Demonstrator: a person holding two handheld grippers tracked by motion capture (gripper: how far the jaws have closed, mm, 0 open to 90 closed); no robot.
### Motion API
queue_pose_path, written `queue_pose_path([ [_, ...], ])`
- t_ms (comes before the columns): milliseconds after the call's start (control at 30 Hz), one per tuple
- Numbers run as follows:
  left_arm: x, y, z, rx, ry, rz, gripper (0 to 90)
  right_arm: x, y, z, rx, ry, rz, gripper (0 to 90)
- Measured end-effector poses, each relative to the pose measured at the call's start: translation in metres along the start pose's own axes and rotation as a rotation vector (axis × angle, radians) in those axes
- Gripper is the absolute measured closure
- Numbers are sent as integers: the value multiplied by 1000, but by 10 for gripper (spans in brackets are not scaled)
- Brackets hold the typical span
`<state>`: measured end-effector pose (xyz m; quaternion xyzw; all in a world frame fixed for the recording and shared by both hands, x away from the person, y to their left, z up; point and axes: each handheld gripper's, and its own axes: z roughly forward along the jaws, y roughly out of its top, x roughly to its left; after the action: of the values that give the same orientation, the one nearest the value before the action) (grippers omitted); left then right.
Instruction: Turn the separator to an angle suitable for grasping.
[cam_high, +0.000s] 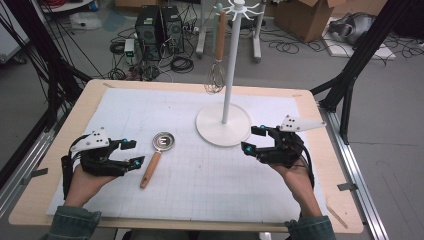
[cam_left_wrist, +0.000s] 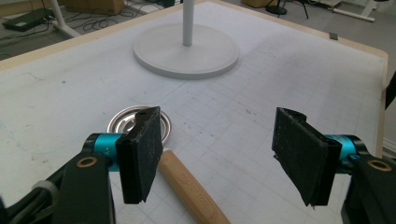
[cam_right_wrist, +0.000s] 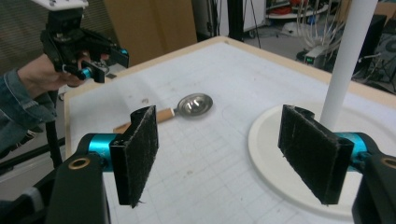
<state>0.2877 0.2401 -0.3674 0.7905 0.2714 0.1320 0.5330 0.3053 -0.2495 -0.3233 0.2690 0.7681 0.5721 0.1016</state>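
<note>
A spoon (cam_high: 156, 159) with a round metal bowl and a wooden handle lies on the white mat, left of centre. My left gripper (cam_high: 133, 153) sits just left of its handle, open, with nothing between the jaws. In the left gripper view the handle (cam_left_wrist: 191, 189) passes beside the left jaw and the bowl (cam_left_wrist: 122, 122) lies behind it. My right gripper (cam_high: 253, 139) is low over the mat beside the base of a white hook stand (cam_high: 223, 125), open and empty. A whisk (cam_high: 216, 75) with a wooden handle hangs from the stand. The right gripper view shows the spoon (cam_right_wrist: 194, 105) and stand base (cam_right_wrist: 280, 154).
The white gridded mat (cam_high: 190, 190) covers most of the wooden table (cam_high: 30, 200). Black frame posts (cam_high: 350, 85) stand at both far corners. Computer towers (cam_high: 159, 31), cables and a cardboard box (cam_high: 305, 15) are on the floor beyond the table.
</note>
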Motion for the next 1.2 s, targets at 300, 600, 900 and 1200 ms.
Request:
queue_pose_path([
  [300,1,-5,2,21,0,5,471,6,-19,2,19,1,11,266],
  [600,3,-19,5,72,-18,-4,715,11,-29,-7,22,-23,-4,266],
  [900,9,-27,6,128,10,22,892,16,-42,-16,10,-32,-10,266],
  [1200,15,-43,10,189,35,5,896,14,-49,-12,21,-30,-18,266],
])
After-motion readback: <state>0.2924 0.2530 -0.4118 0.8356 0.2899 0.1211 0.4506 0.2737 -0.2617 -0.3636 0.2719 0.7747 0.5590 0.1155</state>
